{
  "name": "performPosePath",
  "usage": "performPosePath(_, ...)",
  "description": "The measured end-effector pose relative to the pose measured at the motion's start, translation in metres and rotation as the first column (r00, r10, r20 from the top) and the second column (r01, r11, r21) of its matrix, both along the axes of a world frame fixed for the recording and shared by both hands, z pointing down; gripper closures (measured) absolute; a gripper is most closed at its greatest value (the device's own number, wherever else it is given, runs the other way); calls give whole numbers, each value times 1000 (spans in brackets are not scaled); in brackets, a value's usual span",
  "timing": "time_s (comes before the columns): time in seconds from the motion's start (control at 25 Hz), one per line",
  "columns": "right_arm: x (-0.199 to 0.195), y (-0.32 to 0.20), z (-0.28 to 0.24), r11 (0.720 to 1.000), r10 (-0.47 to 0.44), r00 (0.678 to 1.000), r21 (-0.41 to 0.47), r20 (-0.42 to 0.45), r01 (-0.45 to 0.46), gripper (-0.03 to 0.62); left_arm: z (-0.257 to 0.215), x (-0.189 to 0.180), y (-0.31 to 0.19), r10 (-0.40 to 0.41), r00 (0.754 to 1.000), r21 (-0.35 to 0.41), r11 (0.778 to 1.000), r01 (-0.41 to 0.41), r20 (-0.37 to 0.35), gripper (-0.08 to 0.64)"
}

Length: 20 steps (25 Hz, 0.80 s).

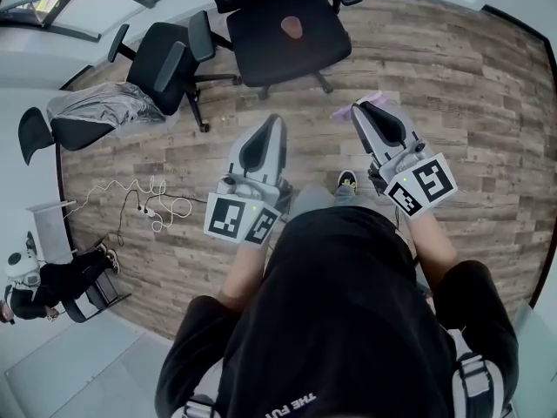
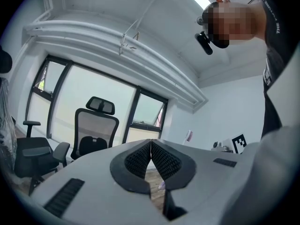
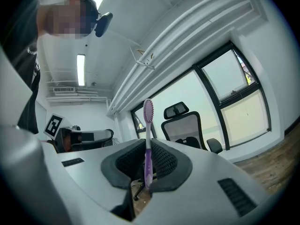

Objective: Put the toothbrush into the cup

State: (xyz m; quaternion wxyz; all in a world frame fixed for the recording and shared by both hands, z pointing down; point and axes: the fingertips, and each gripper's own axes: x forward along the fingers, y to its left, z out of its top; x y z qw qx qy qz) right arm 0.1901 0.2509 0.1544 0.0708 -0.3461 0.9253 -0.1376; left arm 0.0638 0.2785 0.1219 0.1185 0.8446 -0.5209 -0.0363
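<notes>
Purple handle, pale neck, and there it is: the toothbrush (image 3: 148, 139) stands upright in my right gripper (image 1: 359, 108), pinched between the ribbed black pads (image 3: 165, 161). Its bristle head pokes well above the jaw tips, and its lower end shows in the gap beneath them. Over on the other side, my left gripper (image 2: 151, 142) has its jaws pressed flat together, tip to tip, with nothing caught between them. From the head view I've got both grippers held out in front of my black shirt (image 1: 348, 320), side by side and apart, above the wood floor (image 1: 461, 85). The marker cube (image 1: 240, 219) on the left one sits close to my wrist, and the right marker cube (image 1: 424, 185) is tilted outward. The toothbrush tip shows as a faint purple sliver just past the right jaws. Straight ahead of me is a black office chair (image 1: 287, 29), with a second black chair (image 1: 161, 64) to its left and a third chair under a grey plastic cover (image 1: 100, 103) further left. White cables (image 1: 155, 200) lie looped on the floor beside that. Both gripper views look up past the jaws at tall windows (image 3: 234, 93), a high-backed mesh chair (image 3: 180, 123) and the white ceiling, where a strip light (image 3: 80, 69) glows.
</notes>
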Motion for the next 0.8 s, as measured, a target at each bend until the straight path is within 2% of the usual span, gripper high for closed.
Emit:
performPosePath(0.36,-22,-29,9,999,-20,1000,-34,0,20,543,17,-17,-32,-3,1000,-43,999,3,-14,537)
performPosePath(0.6,-48,-67,19,999,-12,999,-47,-30,11,543,29,-45,-72,3,1000,-57,998,-5,-31,537)
performPosePath(0.8,-87,-111,18,999,-14,998,-42,-57,12,543,29,-81,-118,10,999,-47,999,-13,-52,537)
